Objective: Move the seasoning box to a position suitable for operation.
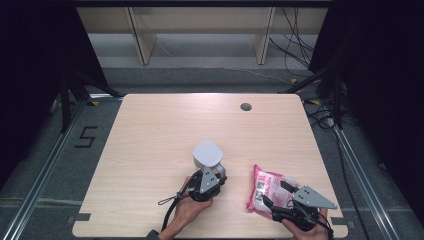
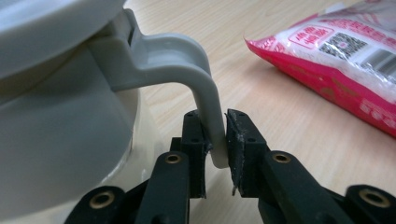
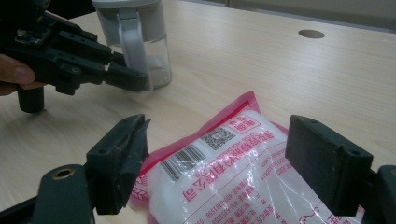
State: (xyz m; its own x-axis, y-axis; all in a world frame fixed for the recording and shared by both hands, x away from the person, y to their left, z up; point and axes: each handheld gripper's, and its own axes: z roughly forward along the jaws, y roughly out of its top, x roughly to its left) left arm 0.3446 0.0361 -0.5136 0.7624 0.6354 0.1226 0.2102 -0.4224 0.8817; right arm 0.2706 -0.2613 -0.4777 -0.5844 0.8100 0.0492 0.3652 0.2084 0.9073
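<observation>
Light wood table (image 1: 150, 150), seen from above, with two items toward the near right quarter. A clear jar with a grey lid (image 1: 207, 155) stands upright near the table's middle front; the lower body is see-through, the lid and handle pale grey. Its handle (image 2: 205, 93) comes off the lid edge, bends and drops straight down beside the glass wall. Left hand-held gripper (image 1: 212, 175) is clamped on that handle: in the left gripper view the two black pads sit tight against either side of the handle's lower end, no gap showing, so it grips the handle. The right gripper view confirms it from the side, the left hand-held gripper reaching in level and meeting the handle low down. The person's left hand (image 1: 187, 207) holds the tool body from the near edge. To the right of the jar, apart from it, lies a pink and white packet (image 1: 267, 190), flat on the table, printed side up with a barcode and a square code; contents look white through the clear film. Right hand-held gripper (image 1: 275, 195) is over the packet's near end with its jaws standing wide open, one on each side of the packet in the right gripper view, pads clear of the film. A small dark round hole (image 1: 245, 106) sits in the table near its far edge.
</observation>
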